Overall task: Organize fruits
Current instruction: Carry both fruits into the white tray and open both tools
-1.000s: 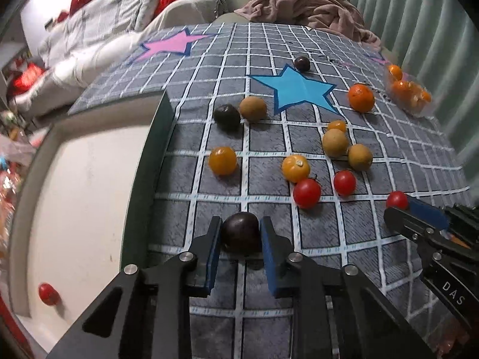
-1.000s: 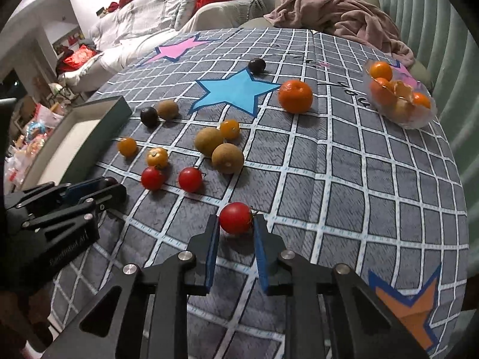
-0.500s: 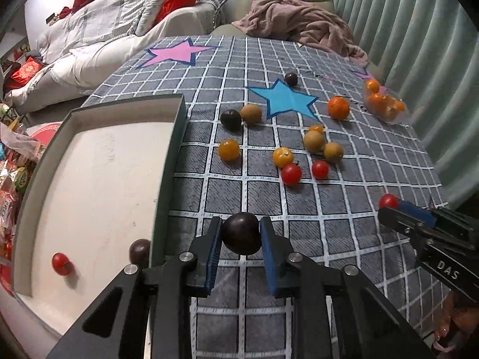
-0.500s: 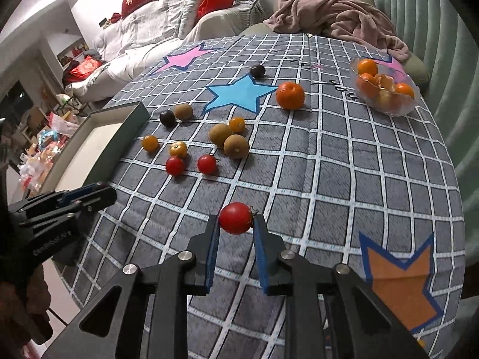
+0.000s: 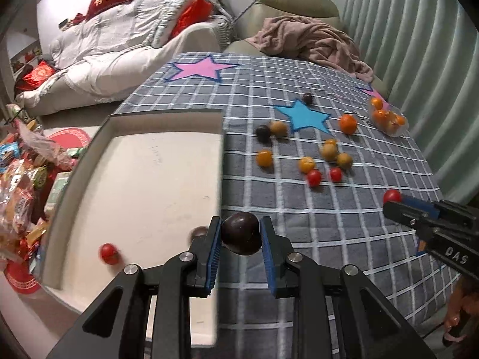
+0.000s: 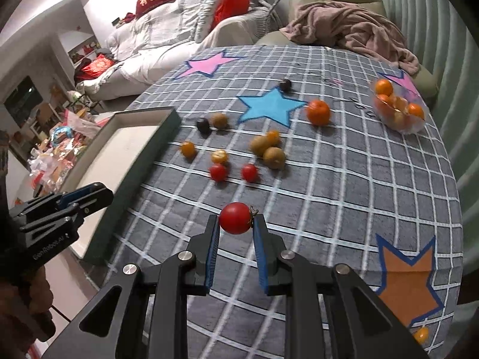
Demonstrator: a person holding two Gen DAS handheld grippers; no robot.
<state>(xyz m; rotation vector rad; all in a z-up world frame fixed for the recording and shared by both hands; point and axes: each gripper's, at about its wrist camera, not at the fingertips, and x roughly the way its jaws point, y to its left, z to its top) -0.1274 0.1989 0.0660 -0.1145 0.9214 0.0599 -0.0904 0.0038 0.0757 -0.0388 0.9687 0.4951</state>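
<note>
Left gripper clamps a dark plum at its widest part, above the tray edge; I judge it firm, smooth, light. Right wrist view: right gripper pinches a cherry tomato over the tablecloth; soft and burstable, so I squeeze gently.

Pink blanket on armchair, white sofa
</note>
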